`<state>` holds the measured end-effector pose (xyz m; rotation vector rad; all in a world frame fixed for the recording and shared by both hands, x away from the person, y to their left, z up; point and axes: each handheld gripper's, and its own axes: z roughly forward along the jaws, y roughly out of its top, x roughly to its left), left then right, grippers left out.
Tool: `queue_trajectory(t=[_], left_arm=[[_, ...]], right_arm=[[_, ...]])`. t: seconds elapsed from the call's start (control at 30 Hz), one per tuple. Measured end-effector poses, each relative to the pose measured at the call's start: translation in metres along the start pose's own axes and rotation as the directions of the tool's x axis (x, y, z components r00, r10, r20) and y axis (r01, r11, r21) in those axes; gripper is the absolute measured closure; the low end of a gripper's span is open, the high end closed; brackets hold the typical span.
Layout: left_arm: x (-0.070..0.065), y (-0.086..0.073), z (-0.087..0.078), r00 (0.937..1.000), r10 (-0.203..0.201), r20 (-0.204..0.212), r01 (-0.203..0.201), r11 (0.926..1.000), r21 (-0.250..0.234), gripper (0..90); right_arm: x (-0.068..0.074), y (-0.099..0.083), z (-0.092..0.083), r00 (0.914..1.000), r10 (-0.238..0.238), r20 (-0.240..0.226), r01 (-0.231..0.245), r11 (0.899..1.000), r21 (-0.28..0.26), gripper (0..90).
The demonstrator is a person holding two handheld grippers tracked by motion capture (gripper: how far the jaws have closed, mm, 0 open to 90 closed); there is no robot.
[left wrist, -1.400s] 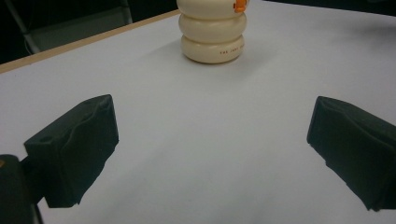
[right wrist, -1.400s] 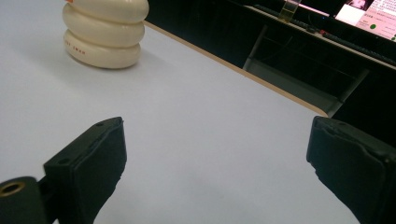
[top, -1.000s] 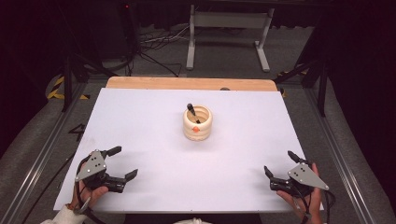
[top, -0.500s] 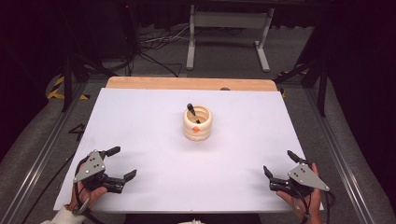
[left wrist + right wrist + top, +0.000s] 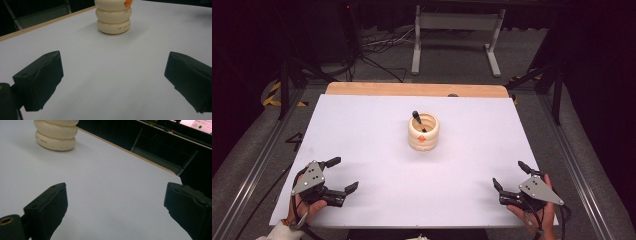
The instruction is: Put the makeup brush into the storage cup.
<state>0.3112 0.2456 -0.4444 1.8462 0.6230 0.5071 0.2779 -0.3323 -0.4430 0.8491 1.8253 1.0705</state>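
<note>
A cream ribbed holder point(image 5: 423, 133) stood near the middle of the white table point(image 5: 362, 130), with a dark pen-like stick point(image 5: 418, 119) leaning inside it. The left gripper point(image 5: 341, 175) rested at the near left corner and the right gripper point(image 5: 509, 176) at the near right corner, both well apart from the holder. Each had its 2 jaws spread wide and grasped nothing. That symmetric, low placement read as a ready pose, probably leaving the centre unobstructed for either hand to reach in.
</note>
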Motion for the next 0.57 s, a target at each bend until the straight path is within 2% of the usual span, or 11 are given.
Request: queue_trajectory(t=[0.57], left_arm=[[0.0018, 0.0, 0.001, 0.9999, -0.011, -0.003, 0.011, 0.9999, 0.001, 2.9]], right_arm=[[0.0012, 0.0012, 0.0016, 1.0, -0.009, -0.002, 0.009, 1.0, 0.012, 6.4]])
